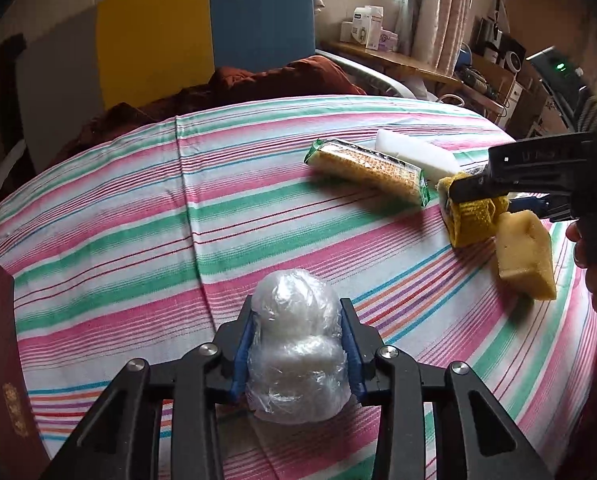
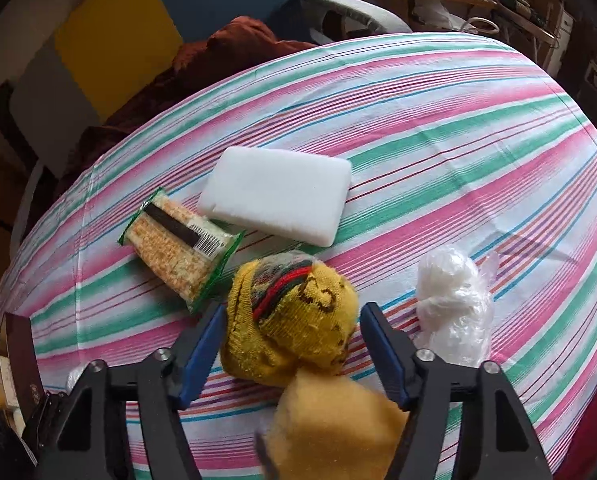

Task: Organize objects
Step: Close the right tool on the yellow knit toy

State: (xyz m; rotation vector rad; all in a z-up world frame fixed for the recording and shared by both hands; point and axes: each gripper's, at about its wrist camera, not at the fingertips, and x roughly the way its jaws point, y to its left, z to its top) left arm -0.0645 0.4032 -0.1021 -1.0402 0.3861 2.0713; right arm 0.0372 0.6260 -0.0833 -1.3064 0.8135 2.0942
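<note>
My left gripper (image 1: 297, 320) is shut on a white bundle wrapped in clear plastic (image 1: 294, 356), both blue pads pressing its sides on the striped cloth (image 1: 138, 220). My right gripper (image 2: 292, 320) is open and points down, its fingers on either side of a rolled yellow knitted sock (image 2: 294, 320), with a gap at the right pad. It also shows at the right of the left wrist view, right gripper (image 1: 470, 196) over the sock (image 1: 472, 220). A yellow sponge (image 2: 338, 424) (image 1: 526, 256) lies just in front of the sock. A similar plastic bundle (image 2: 454, 312) lies right of the sock.
A cracker packet (image 2: 182, 244) (image 1: 370, 170) and a white foam block (image 2: 278, 196) (image 1: 418, 156) lie beyond the sock. A dark red box (image 1: 2, 360) (image 2: 18, 360) stands at the table's left edge. A rust-red cloth (image 1: 258, 80) is heaped behind the table. A hand (image 1: 594, 264) holds the right gripper.
</note>
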